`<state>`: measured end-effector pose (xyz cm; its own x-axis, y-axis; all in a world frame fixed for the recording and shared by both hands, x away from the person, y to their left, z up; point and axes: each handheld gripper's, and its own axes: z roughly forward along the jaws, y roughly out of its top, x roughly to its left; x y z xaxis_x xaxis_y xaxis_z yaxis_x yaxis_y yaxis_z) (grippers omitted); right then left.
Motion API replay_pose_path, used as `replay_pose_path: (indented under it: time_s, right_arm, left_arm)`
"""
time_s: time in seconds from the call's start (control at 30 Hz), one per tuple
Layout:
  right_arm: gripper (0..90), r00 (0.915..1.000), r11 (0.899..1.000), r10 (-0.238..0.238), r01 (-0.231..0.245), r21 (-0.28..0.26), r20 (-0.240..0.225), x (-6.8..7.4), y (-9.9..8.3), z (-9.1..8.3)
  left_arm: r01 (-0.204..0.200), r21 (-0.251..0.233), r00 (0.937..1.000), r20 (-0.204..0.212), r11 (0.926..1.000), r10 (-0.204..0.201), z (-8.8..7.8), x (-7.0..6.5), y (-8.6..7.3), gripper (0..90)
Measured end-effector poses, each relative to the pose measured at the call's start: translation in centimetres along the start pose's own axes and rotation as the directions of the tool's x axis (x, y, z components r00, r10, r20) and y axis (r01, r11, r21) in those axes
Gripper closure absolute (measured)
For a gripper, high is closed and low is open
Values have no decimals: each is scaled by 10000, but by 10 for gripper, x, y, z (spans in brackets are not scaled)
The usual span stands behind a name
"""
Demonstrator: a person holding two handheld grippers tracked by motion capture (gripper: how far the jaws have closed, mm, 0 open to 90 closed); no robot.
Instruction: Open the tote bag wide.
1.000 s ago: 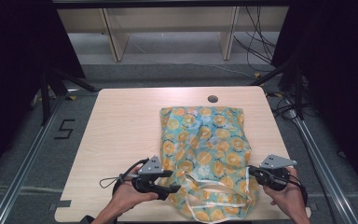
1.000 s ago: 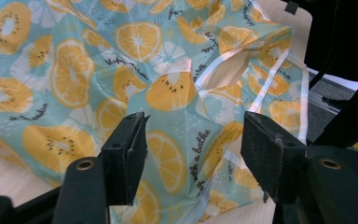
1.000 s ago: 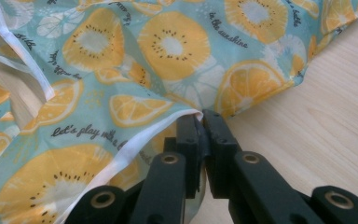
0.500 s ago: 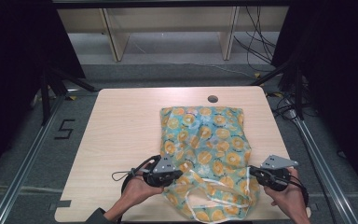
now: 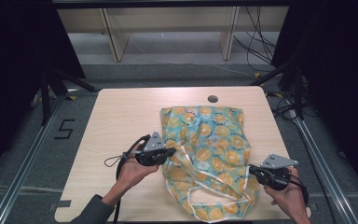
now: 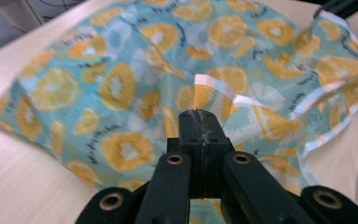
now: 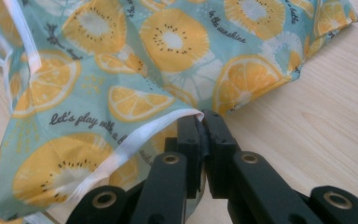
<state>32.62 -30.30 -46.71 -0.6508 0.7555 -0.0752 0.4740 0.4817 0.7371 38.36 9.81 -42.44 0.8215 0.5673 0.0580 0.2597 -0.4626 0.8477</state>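
Light wood desk [image 5: 121,116] with cable hole near far edge, grey floor, shelving behind. Fruit-print bag [image 5: 209,140] right of centre; left claw [image 5: 168,153] and right claw [image 5: 254,171] both clenched on its white-trimmed rim.

— What can't we make out here?
— In the left gripper view the near left of the bag [image 6: 98,88] is blurred, so we can't read its lettering there, and the far edge cuts it off.
— And on the right?
— The left gripper [image 6: 200,114] hides the pinched white hem; the right gripper [image 7: 203,116] hides the cloth it grips.
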Motion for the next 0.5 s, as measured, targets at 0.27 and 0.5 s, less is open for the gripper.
replay_pose_path:
  time_s: [0.27,0.5]
  right_arm:
    - [806,9985,9975,-525,519,-488,-120,15,13,-12]
    - [857,9864,9872,-1466,1412,-740,-738,34,29,-23]
  left_arm:
    - [699,-1055,9950,-639,9920,-769,2,31,27,898]
    - [1024,-1078,9911,-742,9889,-1107,11,49,43,898]
